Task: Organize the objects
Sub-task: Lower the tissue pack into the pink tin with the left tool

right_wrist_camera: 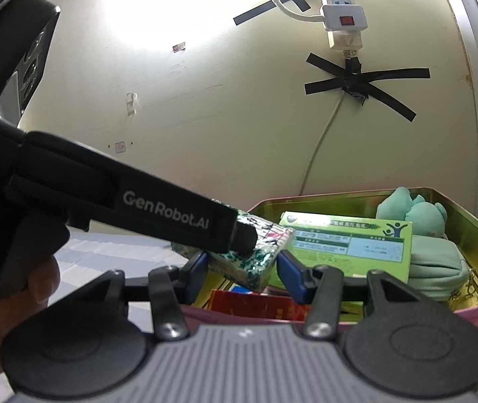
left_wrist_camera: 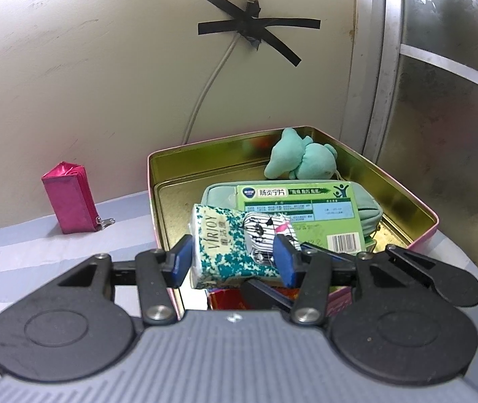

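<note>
Against the cream wall, where black tape crossed over a white cable, sat the big one: a pink tin with a gold inside, on a striped cloth. Packed inside it lay a mint pouch, and across that pouch a green medicine box, flat, barcode toward the camera! Behind them, at the tin's far wall, a teal plush slumped. Well off to the left, outside the tin, a magenta pouch stood by the wall. Down front, the left gripper had its blue pads clamped on a tissue pack, gripping it from both sides, held over the tin's near edge and just in front of the box. The right gripper hovered there too, its jaws parted with the tissue pack between them; whether the pads touched the pack could not be told. A red packet peeked up below. A power strip hung on the wall above.
</note>
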